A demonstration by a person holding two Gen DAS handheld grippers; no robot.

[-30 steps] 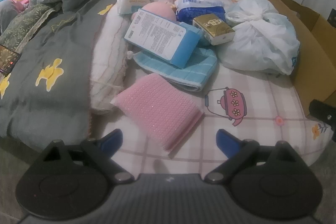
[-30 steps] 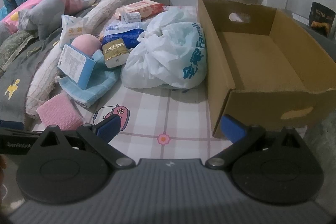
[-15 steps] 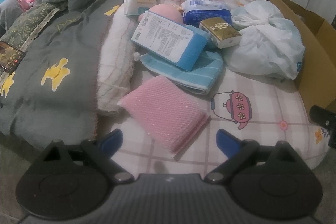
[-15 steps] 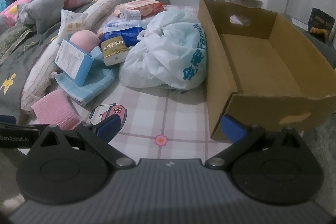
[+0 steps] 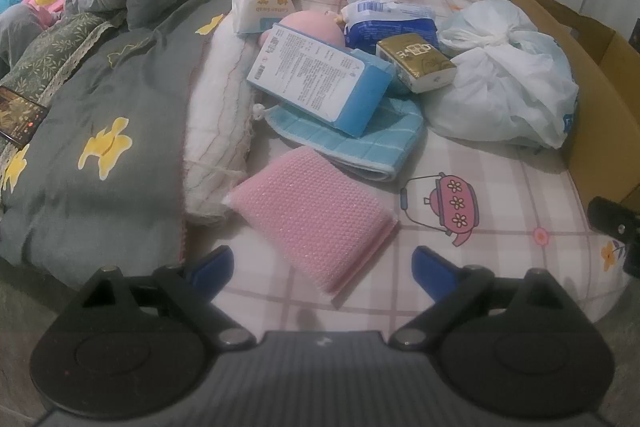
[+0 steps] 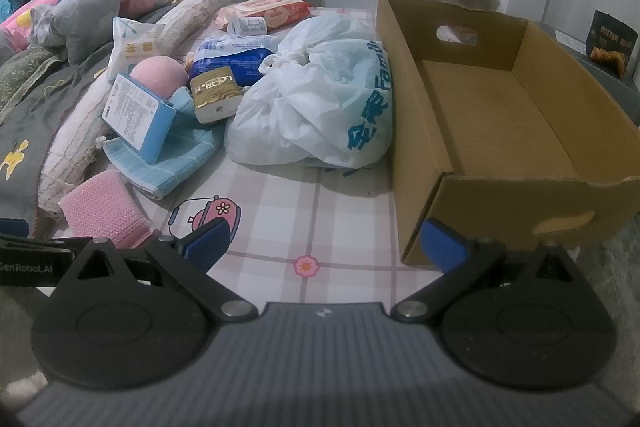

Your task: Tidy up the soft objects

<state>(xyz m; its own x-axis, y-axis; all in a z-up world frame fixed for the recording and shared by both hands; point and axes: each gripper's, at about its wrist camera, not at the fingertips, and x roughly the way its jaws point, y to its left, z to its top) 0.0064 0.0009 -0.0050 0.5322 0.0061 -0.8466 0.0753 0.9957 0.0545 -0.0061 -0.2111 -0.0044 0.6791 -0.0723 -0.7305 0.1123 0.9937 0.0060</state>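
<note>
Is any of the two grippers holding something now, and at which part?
Nothing is held. The left gripper is open, with the pink sponge lying between its fingers but not clamped. The right gripper is open over the bedsheet.

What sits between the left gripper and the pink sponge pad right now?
Nothing visible. The left gripper is open, with the pink sponge pad lying flat on the checked sheet just ahead of it. The blue towel and the blue box lie beyond the pad.

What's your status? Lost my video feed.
Left gripper open, empty, lined up on pink sponge pad. Right gripper open, empty. Cardboard box empty. Nothing blocking the pad.
</note>
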